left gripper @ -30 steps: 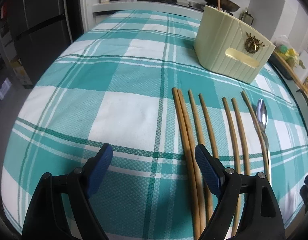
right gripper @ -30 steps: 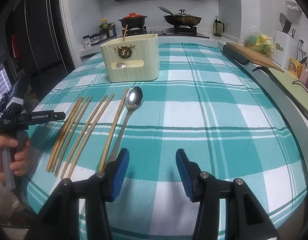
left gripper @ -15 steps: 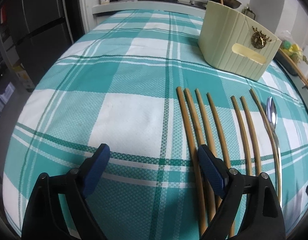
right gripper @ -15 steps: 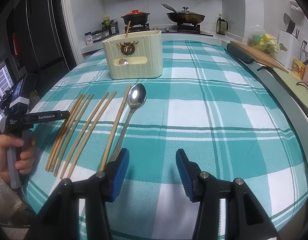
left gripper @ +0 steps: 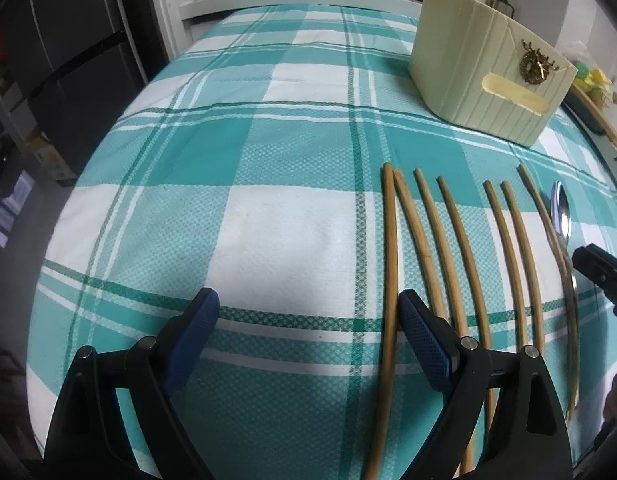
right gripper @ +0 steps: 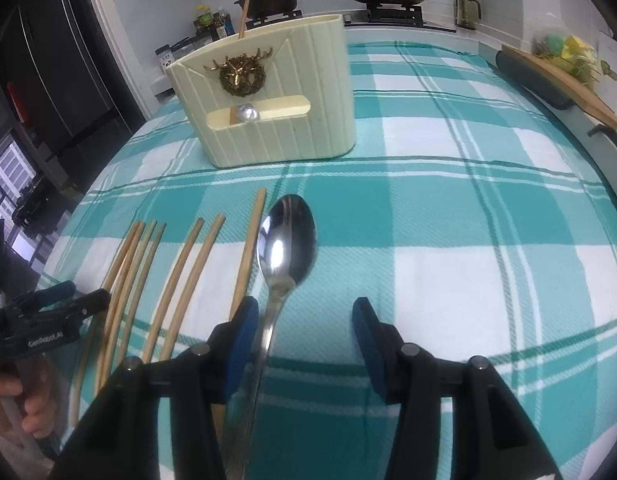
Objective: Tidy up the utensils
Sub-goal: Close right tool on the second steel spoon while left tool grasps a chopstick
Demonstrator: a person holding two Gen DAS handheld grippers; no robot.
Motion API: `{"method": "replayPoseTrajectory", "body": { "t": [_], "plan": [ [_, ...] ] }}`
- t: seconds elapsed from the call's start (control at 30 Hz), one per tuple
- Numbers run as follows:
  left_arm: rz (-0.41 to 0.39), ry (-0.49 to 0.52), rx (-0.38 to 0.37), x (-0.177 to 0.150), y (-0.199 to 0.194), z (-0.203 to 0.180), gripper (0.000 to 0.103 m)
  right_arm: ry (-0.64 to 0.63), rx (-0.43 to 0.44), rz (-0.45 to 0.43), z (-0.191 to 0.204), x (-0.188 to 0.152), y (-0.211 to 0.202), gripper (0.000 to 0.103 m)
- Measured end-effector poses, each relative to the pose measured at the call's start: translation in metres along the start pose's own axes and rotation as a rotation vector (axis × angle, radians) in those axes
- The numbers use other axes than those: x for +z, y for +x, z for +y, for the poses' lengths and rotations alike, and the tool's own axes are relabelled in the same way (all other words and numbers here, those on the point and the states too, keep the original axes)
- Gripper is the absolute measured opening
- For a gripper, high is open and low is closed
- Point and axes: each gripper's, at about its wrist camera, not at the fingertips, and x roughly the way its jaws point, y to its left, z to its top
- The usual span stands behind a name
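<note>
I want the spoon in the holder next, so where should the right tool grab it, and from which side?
Grip the spoon by its thin handle, just behind the bowl, coming down from above. It lies flat on the cloth, and the handle already runs between the open pads of the right tool. A chopstick lies close beside it, so keep clear.

The counter (right gripper: 448,240) is covered by a teal-and-white checked cloth (left gripper: 244,152). A cream ribbed utensil holder (right gripper: 268,120) with a gold deer-head ornament stands upright on it toward the far side. Nearer lie seven wooden chopsticks (right gripper: 184,268), roughly side by side and lengthwise, the two at one end touching along their length. A metal spoon (right gripper: 286,240) lies just beside the last chopstick, bowl pointing toward the holder.
</note>
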Motion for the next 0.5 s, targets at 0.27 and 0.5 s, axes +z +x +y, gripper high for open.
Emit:
{"method": "replayPoseTrajectory", "body": {
  "t": [0.27, 0.5],
  "plan": [
    [0.040, 0.060, 0.018, 0.011, 0.005, -0.005, 0.092, -0.009, -0.062, -0.027, 0.015, 0.014, 0.024, 0.056],
    [0.044, 0.065, 0.008, 0.016, 0.009, -0.008, 0.092, -0.048, -0.049, -0.003, 0.014, 0.007, 0.021, 0.056]
  ]
}}
